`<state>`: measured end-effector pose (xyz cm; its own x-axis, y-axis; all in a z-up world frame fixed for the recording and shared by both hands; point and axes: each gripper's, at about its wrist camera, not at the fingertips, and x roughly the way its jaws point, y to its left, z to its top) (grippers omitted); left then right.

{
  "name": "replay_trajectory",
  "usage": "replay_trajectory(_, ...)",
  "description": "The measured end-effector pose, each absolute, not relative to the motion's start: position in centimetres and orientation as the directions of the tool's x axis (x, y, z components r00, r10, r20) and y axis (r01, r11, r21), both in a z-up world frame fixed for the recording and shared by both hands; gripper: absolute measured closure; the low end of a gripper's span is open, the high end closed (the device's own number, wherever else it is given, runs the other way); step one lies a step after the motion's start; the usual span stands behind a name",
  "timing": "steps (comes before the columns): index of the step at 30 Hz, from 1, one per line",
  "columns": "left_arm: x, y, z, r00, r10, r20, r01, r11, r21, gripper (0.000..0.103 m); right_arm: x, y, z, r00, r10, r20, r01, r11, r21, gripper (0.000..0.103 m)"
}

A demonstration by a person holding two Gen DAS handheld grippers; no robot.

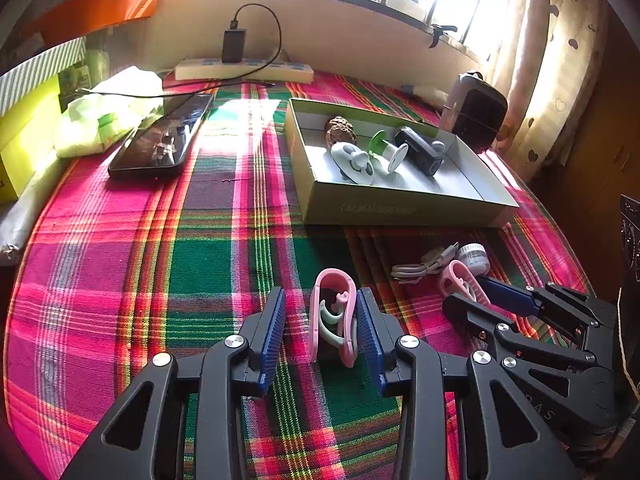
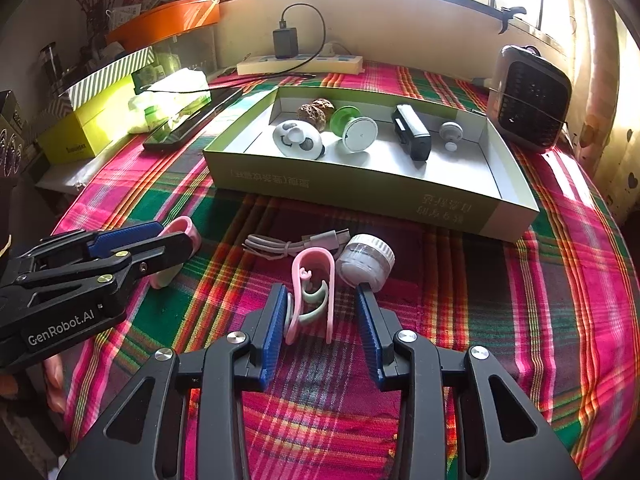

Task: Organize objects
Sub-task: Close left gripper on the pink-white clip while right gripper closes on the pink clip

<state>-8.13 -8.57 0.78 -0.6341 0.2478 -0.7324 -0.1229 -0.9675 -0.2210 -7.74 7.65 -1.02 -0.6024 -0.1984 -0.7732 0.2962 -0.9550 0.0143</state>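
So both grippers are sitting low over the plaid tablecloth [image 1: 120,280], each with a pink clip between its fingers. The left gripper [image 1: 322,328] has its pink clip [image 1: 334,316] standing on edge, a pale green curl inside the loop; the right-hand pad touches it, the left pad stands clear, so the fingers are partly open and not clamped. The right gripper [image 2: 322,320] has a matching clip [image 2: 312,292] in the gap, touching the left pad only, with plenty of room on the other side.

Just beside that second clip lies a small white jar [image 2: 366,262] and a bundled white cable [image 2: 292,244]. Behind them sits the green box [image 2: 360,196] holding a walnut [image 2: 316,110], a round white gadget [image 2: 298,140], a green-and-white spool [image 2: 354,126] and a black device [image 2: 412,136]. A phone [image 1: 164,140] lies off to the left.
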Motion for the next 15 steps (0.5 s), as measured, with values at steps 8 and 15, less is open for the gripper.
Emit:
replay_trajectory(8,-8.15,-8.53,0.77,-0.636,0.236,-0.735,-0.116,-0.971,-0.211,0.072,-7.73,7.77,-1.02,-0.602,-0.206,-0.771,0.295,-0.955,0.025,0.078)
replay_trajectory(15,-8.22,-8.85,0.7,-0.638,0.22,-0.738,-0.096,-0.974,-0.207,0.081,-7.7,7.74,-1.0,-0.602,-0.206,-0.771,0.295,-0.955,0.026,0.078)
